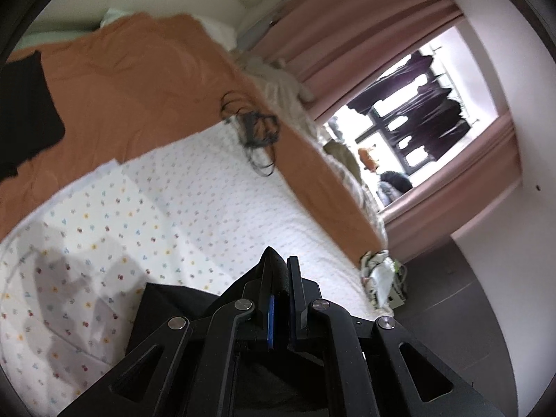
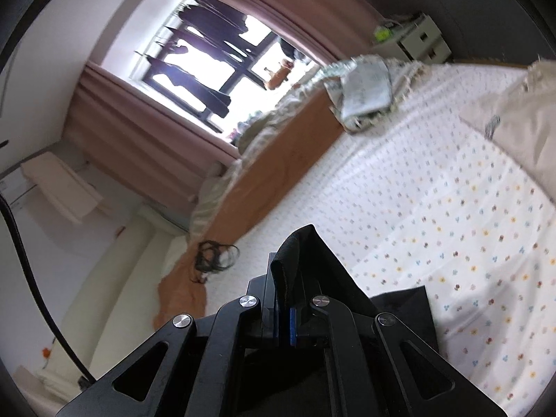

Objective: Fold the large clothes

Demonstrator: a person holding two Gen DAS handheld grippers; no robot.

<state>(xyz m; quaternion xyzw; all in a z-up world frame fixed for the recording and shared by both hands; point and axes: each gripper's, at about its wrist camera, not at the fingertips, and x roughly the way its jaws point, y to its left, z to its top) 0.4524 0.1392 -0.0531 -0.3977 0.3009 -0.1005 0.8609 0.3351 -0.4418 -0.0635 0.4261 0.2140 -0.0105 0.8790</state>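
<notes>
Two grippers each have a pinch of the same black garment [image 2: 323, 271]. The left gripper [image 1: 279, 271] has its fingers together on a peak of dark cloth, and the right gripper [image 2: 286, 278] is clamped on a hemmed edge with visible stitching. The garment hangs from both, above the bed [image 1: 215, 187], with a flap trailing onto the dotted sheet [image 2: 434, 229] below the right gripper.

It looks soft, limp and light: it will sag between the two holds and follow any swing, and thin fabric like this can slide out of a shallow pinch. Corners or hems, well apart, seem the best places to grip, so the cloth spreads flat when lowered.

Most of the garment is hidden beneath the gripper bodies, so its type, full extent and how it is folded cannot be told. Both views are blurred. A second dark item [image 1: 27, 111] lies on the orange cover [image 1: 139, 80], cut off at the frame edge. A tangle of cable [image 1: 253, 128] rests nearby.
</notes>
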